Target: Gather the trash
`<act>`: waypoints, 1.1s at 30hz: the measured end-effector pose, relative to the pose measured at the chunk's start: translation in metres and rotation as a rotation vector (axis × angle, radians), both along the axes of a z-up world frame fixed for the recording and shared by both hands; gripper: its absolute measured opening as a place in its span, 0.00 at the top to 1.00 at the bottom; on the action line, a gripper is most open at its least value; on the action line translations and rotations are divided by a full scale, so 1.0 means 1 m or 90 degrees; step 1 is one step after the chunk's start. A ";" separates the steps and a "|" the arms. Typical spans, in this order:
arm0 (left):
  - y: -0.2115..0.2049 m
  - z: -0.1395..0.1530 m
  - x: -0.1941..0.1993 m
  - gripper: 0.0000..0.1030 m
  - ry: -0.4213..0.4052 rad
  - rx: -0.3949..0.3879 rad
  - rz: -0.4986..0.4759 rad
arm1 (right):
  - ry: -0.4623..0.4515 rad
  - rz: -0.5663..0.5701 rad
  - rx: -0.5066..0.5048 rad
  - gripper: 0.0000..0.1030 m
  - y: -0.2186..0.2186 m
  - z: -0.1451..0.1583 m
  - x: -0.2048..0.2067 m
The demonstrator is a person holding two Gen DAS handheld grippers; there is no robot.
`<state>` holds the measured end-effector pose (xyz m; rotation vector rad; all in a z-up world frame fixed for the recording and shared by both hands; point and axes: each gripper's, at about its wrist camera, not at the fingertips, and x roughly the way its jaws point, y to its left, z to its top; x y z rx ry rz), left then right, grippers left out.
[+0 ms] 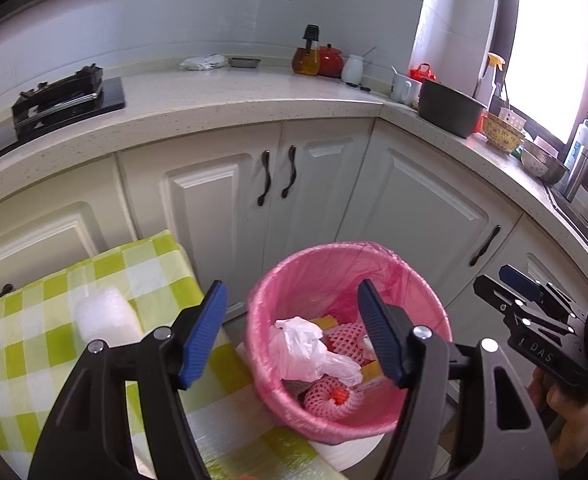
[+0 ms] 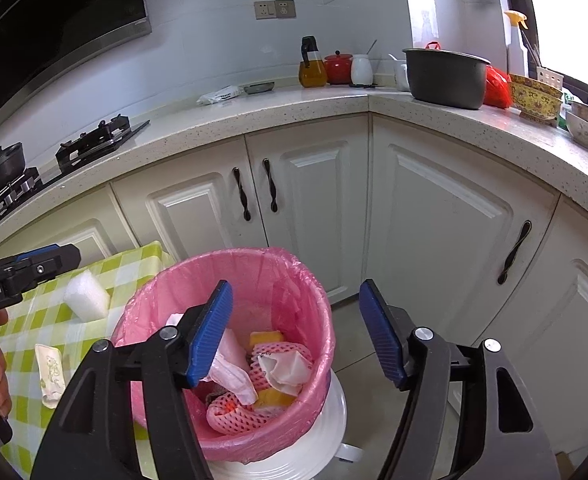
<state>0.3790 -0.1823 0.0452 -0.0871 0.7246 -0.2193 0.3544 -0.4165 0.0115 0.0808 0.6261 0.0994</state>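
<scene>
A trash bin with a pink liner point(image 1: 346, 264) point(image 2: 233, 264) stands beside a table with a green-checked cloth point(image 1: 33, 340) point(image 2: 53, 320). Inside lie a white plastic bag point(image 1: 306, 348), pink foam fruit nets point(image 1: 334, 400) point(image 2: 237, 420) and yellow pieces point(image 2: 267, 338). My left gripper point(image 1: 291, 286) hangs open over the bin's left rim, nothing between its pads. My right gripper point(image 2: 296, 286) is open above the bin's right rim, also empty. A white foam block point(image 1: 105, 316) point(image 2: 85, 296) and a crumpled wrapper point(image 2: 49, 372) lie on the cloth.
The bin sits on a white round base point(image 2: 326, 432). White cabinet doors point(image 1: 221, 216) stand right behind it under an L-shaped countertop point(image 1: 233, 96) with a gas hob point(image 1: 65, 96), a dark pot point(image 2: 446, 76), an oil bottle point(image 2: 312, 66) and bowls point(image 2: 534, 96).
</scene>
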 end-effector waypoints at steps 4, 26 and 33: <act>0.030 0.003 -0.020 0.37 -0.008 -0.001 0.032 | -0.007 0.013 0.003 0.30 0.013 0.003 -0.011; 0.191 -0.065 -0.136 0.38 0.055 -0.045 0.219 | -0.001 0.153 0.034 0.22 0.130 -0.024 -0.082; 0.175 -0.090 -0.124 0.52 0.087 -0.049 0.193 | 0.006 0.176 0.028 0.21 0.148 -0.027 -0.087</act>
